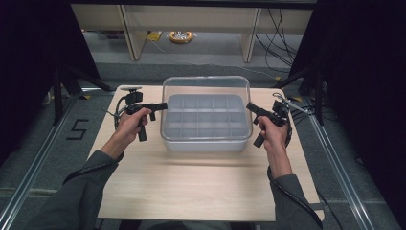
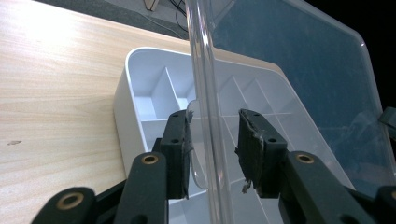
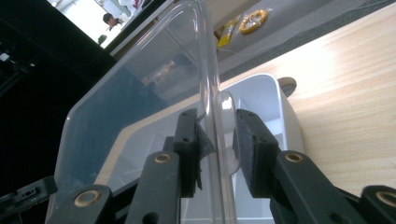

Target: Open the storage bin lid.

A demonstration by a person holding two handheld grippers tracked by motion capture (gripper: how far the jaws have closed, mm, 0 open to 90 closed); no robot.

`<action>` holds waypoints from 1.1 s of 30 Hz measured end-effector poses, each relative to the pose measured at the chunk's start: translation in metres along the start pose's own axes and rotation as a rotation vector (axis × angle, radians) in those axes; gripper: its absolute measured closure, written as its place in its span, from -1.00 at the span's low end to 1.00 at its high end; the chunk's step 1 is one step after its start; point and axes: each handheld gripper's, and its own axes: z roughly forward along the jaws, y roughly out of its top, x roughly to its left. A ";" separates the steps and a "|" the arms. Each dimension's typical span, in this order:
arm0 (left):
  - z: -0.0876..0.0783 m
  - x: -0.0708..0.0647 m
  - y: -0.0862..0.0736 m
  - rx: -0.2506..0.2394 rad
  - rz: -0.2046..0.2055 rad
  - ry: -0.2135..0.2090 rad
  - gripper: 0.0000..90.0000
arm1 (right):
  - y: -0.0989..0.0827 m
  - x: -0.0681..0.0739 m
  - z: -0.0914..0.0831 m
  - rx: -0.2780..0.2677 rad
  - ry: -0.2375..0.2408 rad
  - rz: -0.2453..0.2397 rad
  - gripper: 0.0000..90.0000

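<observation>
Clear lid (image 1: 206, 84) | above white divided box (image 1: 206, 120) | left tongs (image 1: 162, 106) clamped on it | right tongs (image 1: 250, 107) clamped on it

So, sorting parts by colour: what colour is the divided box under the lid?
White, best seen in the left gripper view: divided box under the clear lid.

We see a divided tray (image 1: 206, 125) at the middle of the desk (image 1: 201, 187), with a lid (image 1: 206, 82) lifted above it. The left hand-held gripper (image 1: 162, 106) clamps the lid's left rim, the right hand-held gripper (image 1: 250, 107) its right rim.
</observation>
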 end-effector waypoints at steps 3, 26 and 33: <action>-0.007 0.000 -0.003 -0.009 0.002 -0.005 0.43 | -0.002 0.005 -0.004 0.006 0.015 0.019 0.59; -0.049 0.010 -0.045 -0.030 0.012 -0.008 0.45 | -0.047 0.012 -0.020 0.031 0.040 -0.009 0.58; -0.054 0.015 -0.062 -0.035 -0.009 -0.033 0.46 | -0.062 0.009 -0.030 0.025 0.043 -0.070 0.58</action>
